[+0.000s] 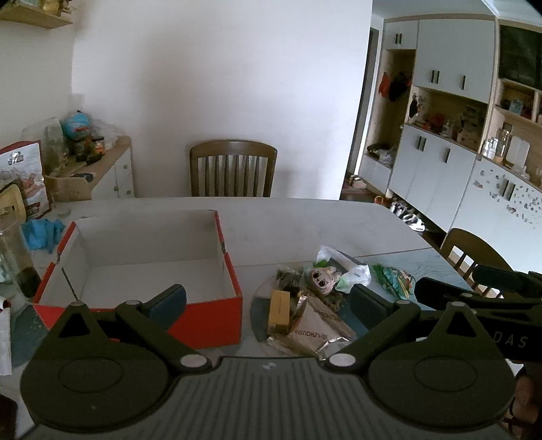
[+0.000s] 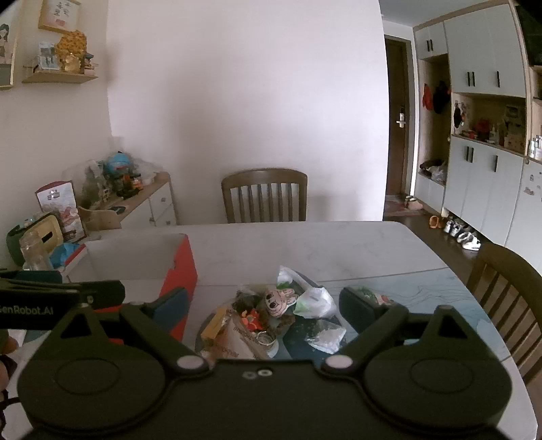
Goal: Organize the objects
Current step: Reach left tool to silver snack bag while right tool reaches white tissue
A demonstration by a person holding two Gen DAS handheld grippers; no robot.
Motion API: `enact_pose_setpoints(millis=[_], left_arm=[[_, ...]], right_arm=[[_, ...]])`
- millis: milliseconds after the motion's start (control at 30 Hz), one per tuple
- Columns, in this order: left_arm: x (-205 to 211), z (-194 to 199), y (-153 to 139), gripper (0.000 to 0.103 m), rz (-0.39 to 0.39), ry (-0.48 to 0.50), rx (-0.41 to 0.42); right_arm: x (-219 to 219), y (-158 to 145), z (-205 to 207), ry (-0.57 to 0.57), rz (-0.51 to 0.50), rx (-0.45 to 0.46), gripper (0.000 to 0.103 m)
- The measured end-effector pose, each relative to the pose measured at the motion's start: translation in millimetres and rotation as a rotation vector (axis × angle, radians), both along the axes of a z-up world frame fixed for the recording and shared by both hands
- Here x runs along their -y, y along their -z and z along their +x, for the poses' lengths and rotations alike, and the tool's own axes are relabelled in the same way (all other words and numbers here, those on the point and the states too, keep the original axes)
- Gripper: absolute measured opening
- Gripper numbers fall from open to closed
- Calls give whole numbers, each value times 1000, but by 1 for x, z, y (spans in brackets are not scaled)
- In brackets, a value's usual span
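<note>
Left gripper point(image 1: 267, 301): matte black body w/ ribbed grey top plate, two round hubs, silver pivot screws, blue-faced pads point(image 1: 169, 304). Right gripper point(image 2: 264, 304): same build, all black. Side lettering reads "GenRobot.AI", "DAS".

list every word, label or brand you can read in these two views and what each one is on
"GenRobot.AI", first letter cut off by the frame edge: on the left gripper body, seen from the right wrist view.
"DAS", apparently the end of a longer word: on the right gripper body, seen from the left wrist view.
"ERZHOUSHI", upside down, partly covered: on the silver foil packet.
Too small or blurred to read: the red-and-white bag print, the framed picture characters, the jar labels on the sideboard.
</note>
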State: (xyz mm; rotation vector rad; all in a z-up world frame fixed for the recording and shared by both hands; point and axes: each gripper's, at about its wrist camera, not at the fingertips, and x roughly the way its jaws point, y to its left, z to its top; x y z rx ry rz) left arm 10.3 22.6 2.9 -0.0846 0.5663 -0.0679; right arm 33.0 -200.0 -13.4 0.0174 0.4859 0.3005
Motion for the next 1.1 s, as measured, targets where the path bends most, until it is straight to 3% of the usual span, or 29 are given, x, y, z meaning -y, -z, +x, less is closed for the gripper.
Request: enact_pose_setpoints(millis=[500,800,1100], left_arm=[[22,34,29,103,-13,27,-90],[52,64,65,103,-8,-37,-163],[85,91,106,103,56,-9,-166]], right_arm=[[20,15,28,15,-54,-28,94],[69,54,83,-23,-78,-101,89],[82,97,123,-144,-131,-211,84]])
